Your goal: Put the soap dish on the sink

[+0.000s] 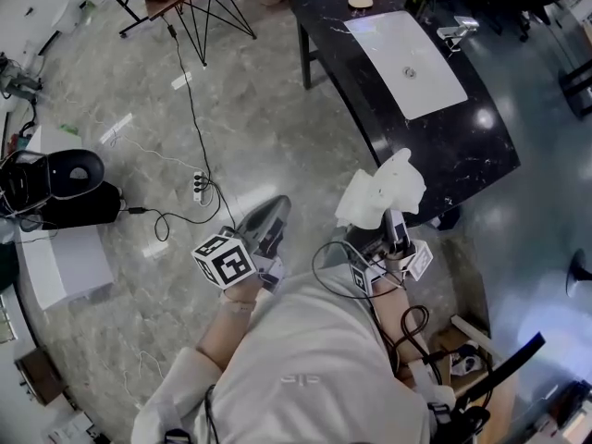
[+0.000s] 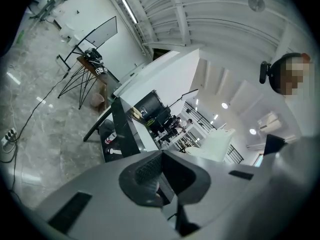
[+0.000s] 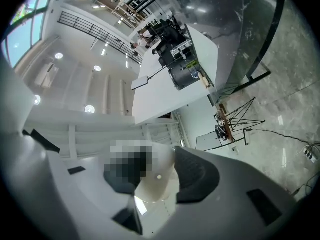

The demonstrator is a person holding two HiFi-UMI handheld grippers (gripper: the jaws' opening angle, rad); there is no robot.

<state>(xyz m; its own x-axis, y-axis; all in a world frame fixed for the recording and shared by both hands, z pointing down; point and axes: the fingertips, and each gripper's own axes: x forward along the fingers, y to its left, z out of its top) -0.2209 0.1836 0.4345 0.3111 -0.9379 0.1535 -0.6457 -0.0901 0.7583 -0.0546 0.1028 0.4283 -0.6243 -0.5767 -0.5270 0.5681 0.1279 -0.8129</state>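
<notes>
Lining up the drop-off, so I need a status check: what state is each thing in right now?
Left gripper: shut, nothing in it.
Right gripper: shut on the soap dish.
Soap dish: held up in the air, not yet on the sink.
Sink: set in the black table, basin empty.

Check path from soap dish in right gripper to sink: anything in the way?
Nothing visible. The soap dish, held by the right gripper, is at the black counter's near end; the counter between it and the sink is bare. The faucet stands on the sink's right side, off that line.
</notes>
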